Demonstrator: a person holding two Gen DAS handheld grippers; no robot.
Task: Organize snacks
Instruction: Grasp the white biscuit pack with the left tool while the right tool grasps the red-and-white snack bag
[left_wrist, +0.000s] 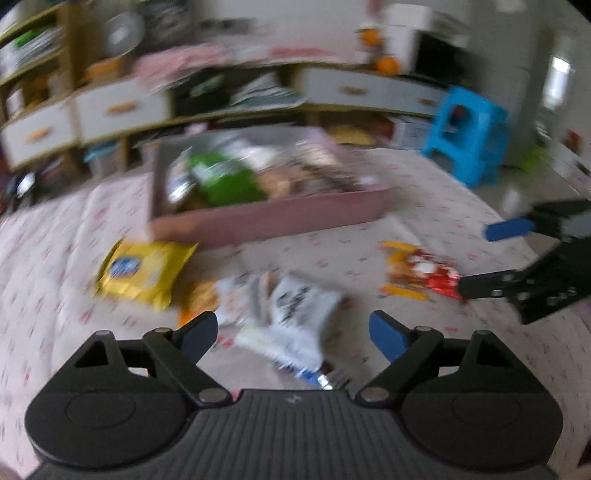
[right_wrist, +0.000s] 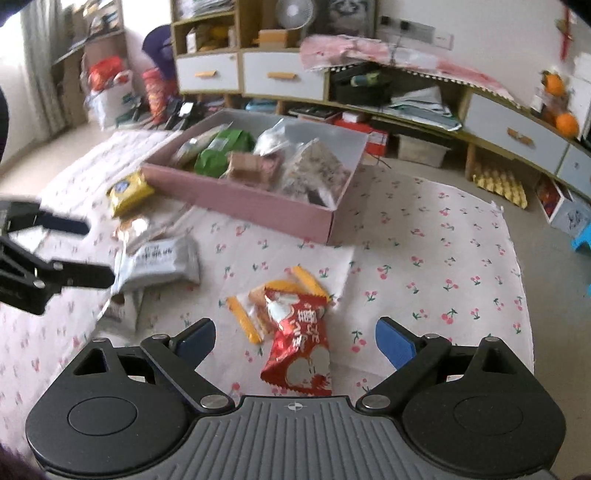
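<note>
A pink box filled with several snack bags stands on a cherry-print cloth. My left gripper hovers open over a white packet, its pads clear of it. The view is blurred. A yellow packet lies by the box's near left corner. My right gripper is open above a red packet, which lies between the fingers untouched. The red packet partly overlaps a clear packet with orange strips.
Low shelves with white drawers run along the back wall, with boxes and bags on the floor under them. A blue stool stands off the cloth at the right. More small packets lie left of the white one.
</note>
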